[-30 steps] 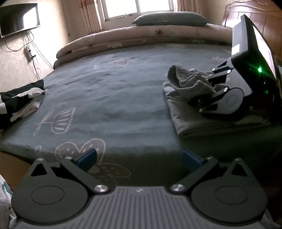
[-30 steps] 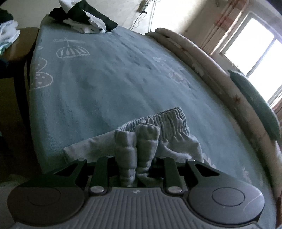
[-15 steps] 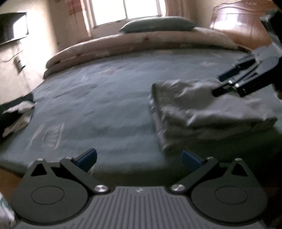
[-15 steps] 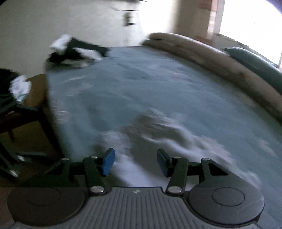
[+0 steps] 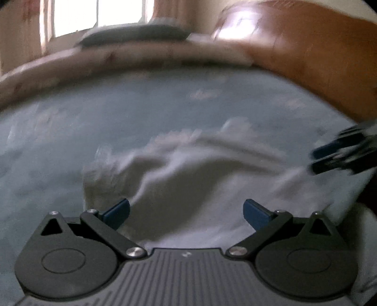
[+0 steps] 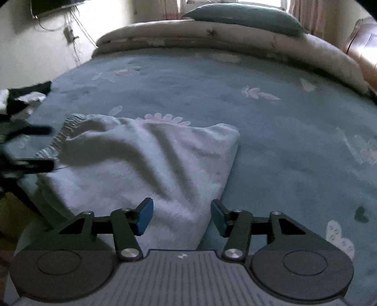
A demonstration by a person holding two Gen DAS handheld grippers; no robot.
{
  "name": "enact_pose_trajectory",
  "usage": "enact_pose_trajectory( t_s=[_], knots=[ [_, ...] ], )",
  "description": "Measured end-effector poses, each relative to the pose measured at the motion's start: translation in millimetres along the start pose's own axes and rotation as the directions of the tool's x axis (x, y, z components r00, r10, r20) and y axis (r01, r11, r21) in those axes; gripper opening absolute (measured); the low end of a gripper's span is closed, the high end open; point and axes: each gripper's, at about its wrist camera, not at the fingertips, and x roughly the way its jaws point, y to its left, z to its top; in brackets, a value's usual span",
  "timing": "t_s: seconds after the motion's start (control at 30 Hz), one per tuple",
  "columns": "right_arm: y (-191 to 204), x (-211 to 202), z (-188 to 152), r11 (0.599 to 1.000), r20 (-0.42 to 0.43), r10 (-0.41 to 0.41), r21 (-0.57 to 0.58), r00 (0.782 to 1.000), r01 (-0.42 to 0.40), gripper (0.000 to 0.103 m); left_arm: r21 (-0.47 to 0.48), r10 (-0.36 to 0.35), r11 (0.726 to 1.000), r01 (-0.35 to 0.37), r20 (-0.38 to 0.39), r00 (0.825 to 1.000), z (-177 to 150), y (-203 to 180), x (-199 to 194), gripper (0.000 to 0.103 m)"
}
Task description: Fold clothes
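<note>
The bed fills both views, spread with a blue-green blanket printed with pale leaves and flowers. Along its far side lies a rolled cream quilt, with a green pillow resting on top of it; a brown wooden headboard curves along the right of the left wrist view. At the bed's far left corner sits a heap of black and white clothes.

Near the front edge of the bed lies the folded grey garment — rumpled on top, its gathered elastic waistband turned toward the left.

The right hand-held gripper hangs just above the garment's near right corner, its blue pads partly apart and closing, clear of the cloth. The left hand-held gripper is spread wide over the garment's near edge — it holds nothing.
</note>
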Motion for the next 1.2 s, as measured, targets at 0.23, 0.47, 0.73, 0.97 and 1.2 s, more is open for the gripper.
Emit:
enact_pose_trajectory(
  t_s=[0.23,0.47,0.73,0.97,1.2],
  knots=[
    [12.5,32.3,-36.2,0.996,-0.099,0.063,-0.048,0.993,-0.068,0.046,0.033,0.051,0.998,-0.049,-0.067,0.996,-43.1,4.0,-12.7,0.102],
    [-6.4,3.0,-37.0,1.000,-0.007,-0.001,-0.012,1.000,0.001,0.048,0.061,0.123,0.991,-0.120,-0.051,0.991,-18.4,-15.9,-33.5,0.102],
    [-19.2,-16.0,-50.6,0.990,0.033,-0.126,-0.066,0.992,0.128,0.064,0.485,0.071,0.870,-0.095,0.067,0.995,-10.5,-137.2,-18.7,0.102],
    [-17.4,-26.2,-63.7,0.994,0.066,-0.102,-0.037,0.993,0.105,0.067,0.702,0.050,0.704,-0.113,0.110,0.993,-35.6,-208.5,14.5,0.102],
    [-19.4,-35.8,-74.7,0.996,0.094,-0.086,-0.009,0.992,0.087,0.068,0.694,0.108,0.700,-0.167,0.128,0.986,-30.7,-217.5,27.9,0.102]
  ],
)
